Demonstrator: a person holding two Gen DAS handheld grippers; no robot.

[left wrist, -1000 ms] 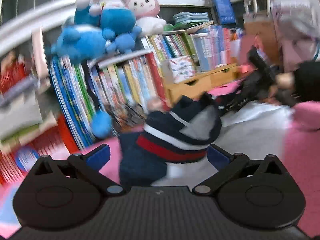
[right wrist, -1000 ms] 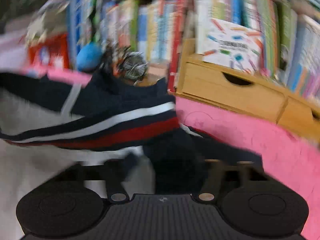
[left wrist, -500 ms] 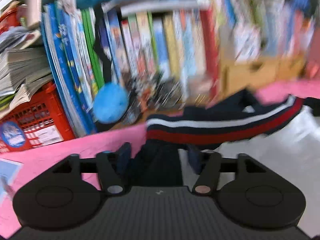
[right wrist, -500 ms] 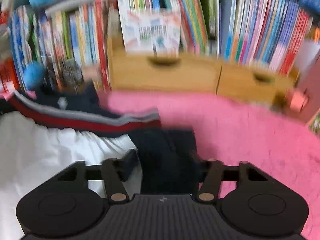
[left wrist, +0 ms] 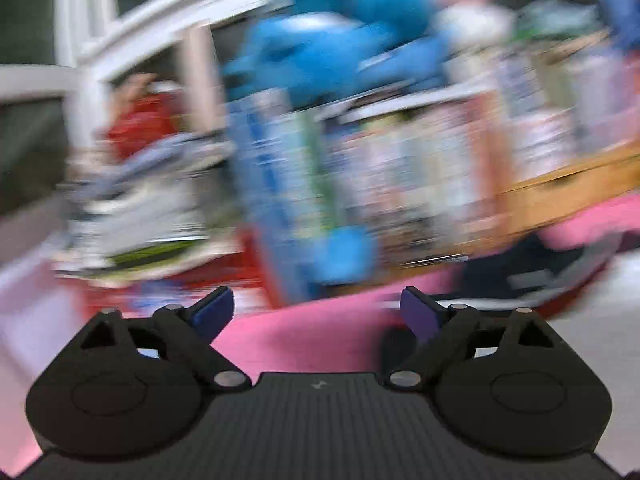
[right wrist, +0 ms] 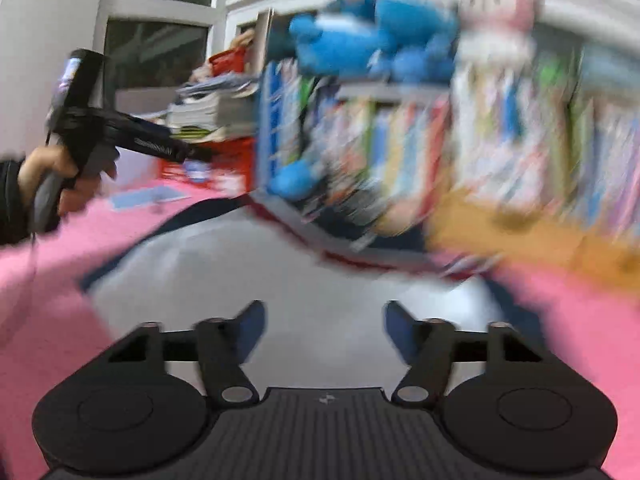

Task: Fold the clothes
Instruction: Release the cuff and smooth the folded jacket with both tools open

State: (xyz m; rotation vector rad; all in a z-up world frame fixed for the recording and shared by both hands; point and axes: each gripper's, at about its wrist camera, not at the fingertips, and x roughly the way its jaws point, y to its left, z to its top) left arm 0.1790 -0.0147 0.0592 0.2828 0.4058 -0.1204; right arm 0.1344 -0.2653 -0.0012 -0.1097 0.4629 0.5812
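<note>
1. The left black two-finger gripper (left wrist: 316,312) fills the bottom of its own view, its two blue-padded jaws spread wide with nothing between them, over the pink fuzzy mat (left wrist: 312,336).
2. The right black two-finger gripper (right wrist: 324,330) sits at the bottom of its view, jaws likewise spread and empty, above the pale grey part of the garment.
3. One garment shows: a navy and grey top with red and white stripes (right wrist: 248,264). In the right wrist view it lies spread on the mat across the middle of the frame; in the left wrist view it is at the right edge (left wrist: 536,272).
4. At the left of the right wrist view, one hand (right wrist: 60,184) grips the handle of the left gripper, which points right, above the mat.
5. Behind, heavily blurred, stand a bookshelf of many coloured books (right wrist: 440,148), several blue plush toys (right wrist: 368,40) on top, and one light wooden drawer unit (left wrist: 568,200).
</note>
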